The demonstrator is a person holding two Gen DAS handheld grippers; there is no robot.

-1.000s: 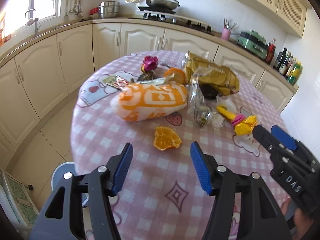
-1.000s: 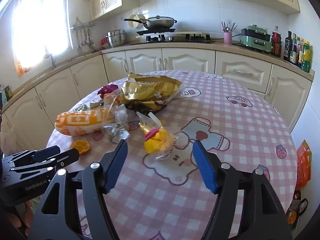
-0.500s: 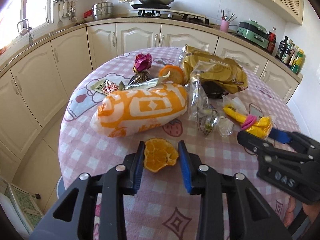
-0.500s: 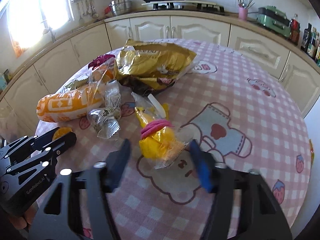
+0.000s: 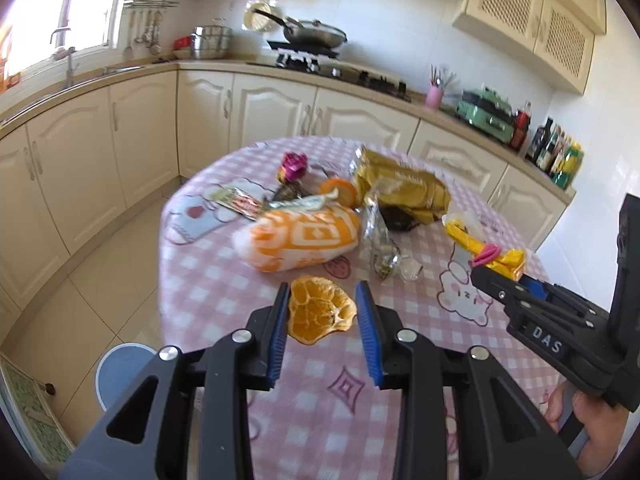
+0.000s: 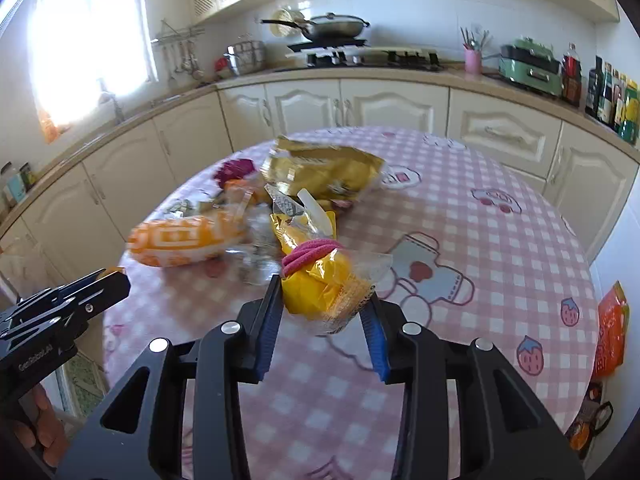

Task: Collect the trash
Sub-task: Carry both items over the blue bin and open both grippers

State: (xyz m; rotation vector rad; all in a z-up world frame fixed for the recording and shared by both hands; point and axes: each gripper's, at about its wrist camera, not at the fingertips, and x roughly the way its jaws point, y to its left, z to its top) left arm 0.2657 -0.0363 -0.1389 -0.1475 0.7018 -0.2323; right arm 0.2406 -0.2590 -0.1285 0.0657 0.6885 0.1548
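Pink checked tablecloth (image 5: 224,280); orange peel (image 5: 320,314) between left hand-held gripper (image 5: 323,320) pads.

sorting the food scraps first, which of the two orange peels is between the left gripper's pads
The flattened orange peel nearest the camera, inner side up, between the left gripper pads. The other orange peel sits farther back beside the gold bag.
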